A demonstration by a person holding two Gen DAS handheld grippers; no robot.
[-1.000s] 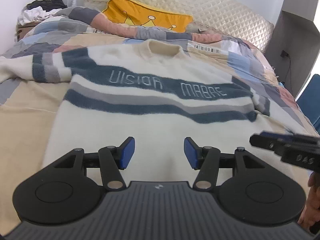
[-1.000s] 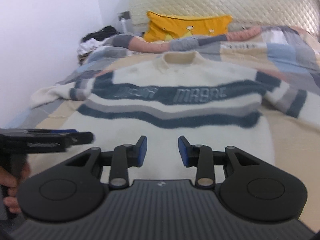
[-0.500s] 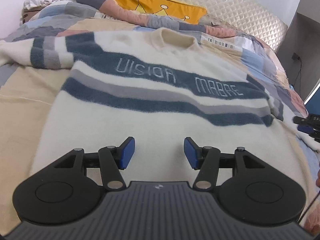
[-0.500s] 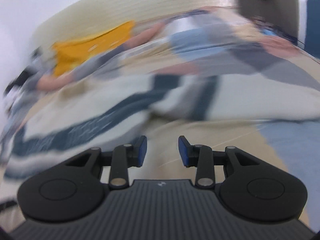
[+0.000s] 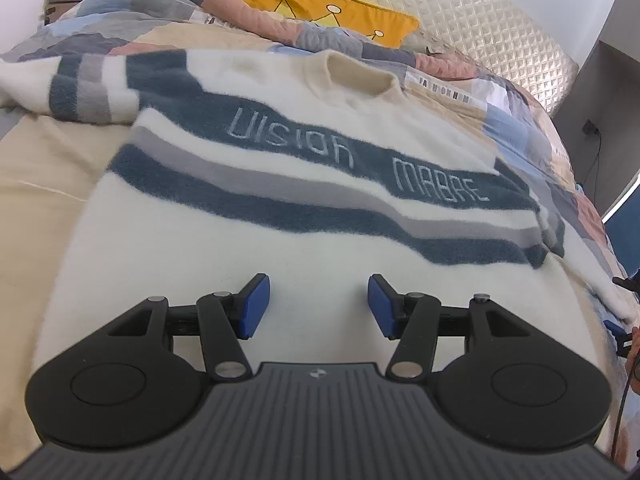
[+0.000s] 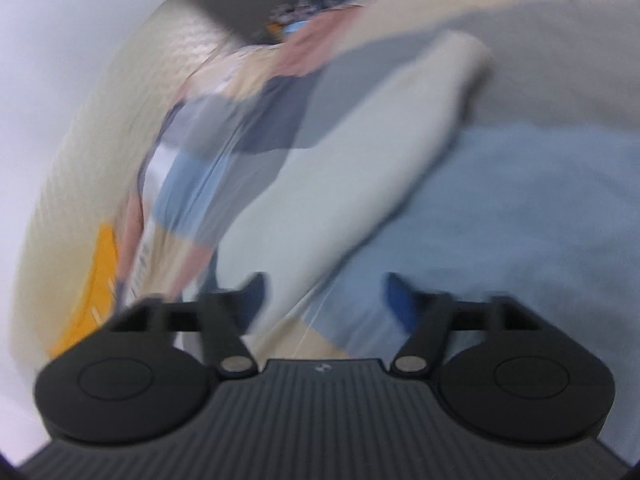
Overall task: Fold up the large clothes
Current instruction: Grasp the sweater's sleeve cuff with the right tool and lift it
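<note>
Our left gripper (image 5: 318, 300) hovers, fingers apart and empty, above the fuzzy cream sweater with navy and grey stripes (image 5: 280, 208). Our right gripper (image 6: 324, 296) has just been opening its jaws; ahead of its wide, empty fingers lies the blurred cream sleeve (image 6: 360, 168).

A: What lies under the left gripper (image 5: 318, 300)?

B: A fuzzy cream knitted sweater (image 5: 248, 264) with dark blue and grey stripes, spread flat, front up, on the patchwork-quilted bed (image 5: 516, 120). The blue pads stand apart above the sweater's plain lower part, nothing between them.

A: And beyond the sweater?

B: Its beige collar points toward a bright yellow cushion (image 5: 320, 4) leaning on the cream quilted headboard (image 5: 480, 28). One striped sleeve stretches out left of the sweater's body. At the sweater's right edge a bit of the black, blue-tipped right gripper (image 5: 620, 328) peeks in.
</note>
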